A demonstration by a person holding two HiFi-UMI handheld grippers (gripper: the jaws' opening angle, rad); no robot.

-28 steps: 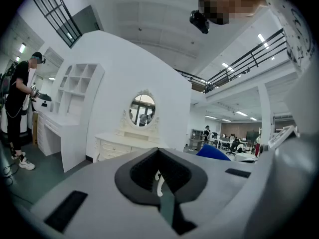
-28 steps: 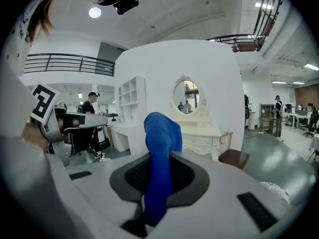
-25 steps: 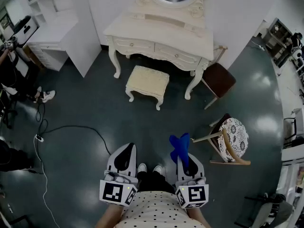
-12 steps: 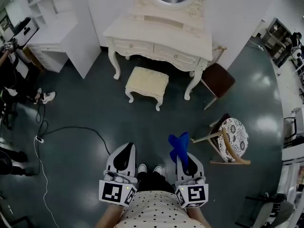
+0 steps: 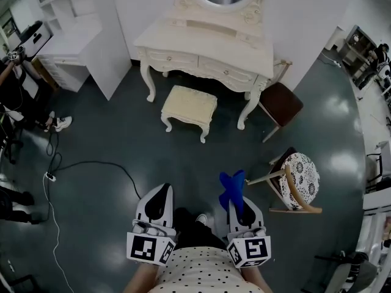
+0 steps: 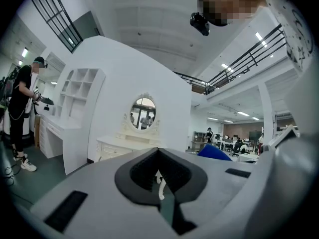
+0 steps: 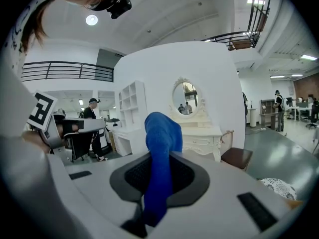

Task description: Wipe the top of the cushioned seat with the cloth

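The cushioned seat (image 5: 190, 105) is a cream stool with curved legs, standing on the dark floor in front of the white dressing table (image 5: 206, 41). A blue cloth (image 5: 232, 188) sticks up from my right gripper (image 5: 237, 204), whose jaws are shut on it; in the right gripper view the blue cloth (image 7: 162, 148) fills the gap between them. My left gripper (image 5: 160, 201) is held close to my body with its jaws shut and nothing in them. Both grippers are well short of the stool, with open floor between.
A brown chair (image 5: 280, 102) stands to the right of the dressing table. A wooden chair with a patterned round cushion (image 5: 302, 179) is close on my right. A power cable (image 5: 91, 163) runs across the floor at left. White shelving (image 5: 73, 35) and a person (image 5: 15, 84) are at far left.
Both grippers stay almost where they were; the cloth shifted slightly to the right. My feet moved, with one shoe hidden under my body now.
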